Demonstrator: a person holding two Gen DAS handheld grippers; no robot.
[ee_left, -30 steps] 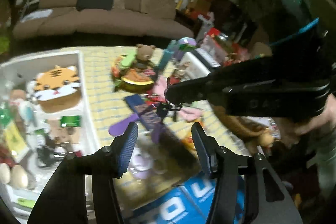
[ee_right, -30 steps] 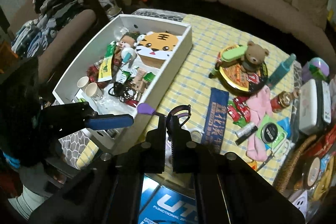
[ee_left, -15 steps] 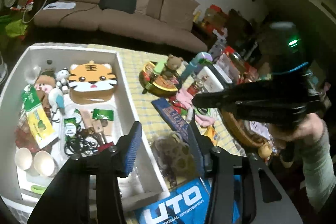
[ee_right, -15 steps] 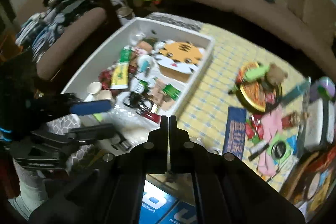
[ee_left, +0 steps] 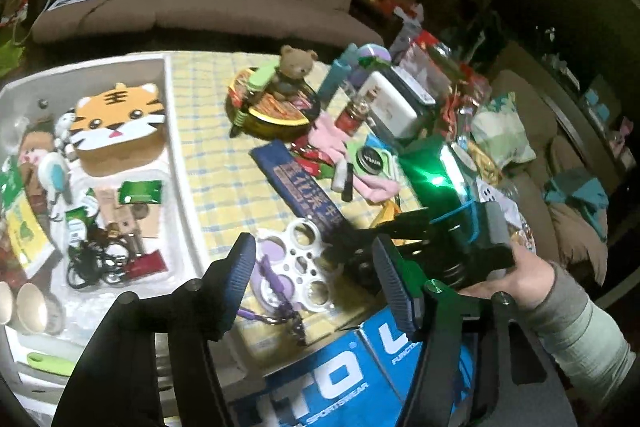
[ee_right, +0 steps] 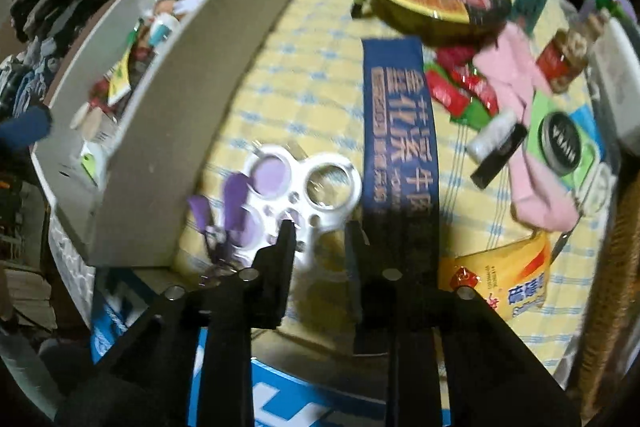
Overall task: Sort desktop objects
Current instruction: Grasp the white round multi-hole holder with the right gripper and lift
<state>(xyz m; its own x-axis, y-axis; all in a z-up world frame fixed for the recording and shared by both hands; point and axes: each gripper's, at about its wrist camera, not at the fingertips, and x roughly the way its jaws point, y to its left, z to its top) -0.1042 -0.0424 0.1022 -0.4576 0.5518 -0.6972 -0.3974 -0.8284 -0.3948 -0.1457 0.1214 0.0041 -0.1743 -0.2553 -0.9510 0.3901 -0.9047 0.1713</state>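
Observation:
A white and purple ring-shaped toy (ee_right: pixel 296 187) with purple tags lies on the yellow checked tablecloth near the front edge, beside the white storage box (ee_right: pixel 192 75). It also shows in the left wrist view (ee_left: pixel 296 267). My right gripper (ee_right: pixel 320 231) is open, low over the cloth, its fingers straddling the toy's near edge; it also shows in the left wrist view (ee_left: pixel 352 247). My left gripper (ee_left: pixel 316 275) is open and empty, held above the same toy. The box (ee_left: pixel 176 163) holds a tiger-face case (ee_left: pixel 116 119) and several small items.
A blue printed band (ee_right: pixel 400 131) lies right of the toy. Behind are a round tin with a teddy bear (ee_left: pixel 292 71), pink gloves (ee_right: pixel 520 115), a round black tin (ee_right: pixel 560 139), a yellow snack packet (ee_right: pixel 508 279) and a blue carton (ee_left: pixel 340 379) below the table edge.
My right gripper has opened and dropped close to the table at the ring toy. My left gripper has swung right from over the box to above the toy.

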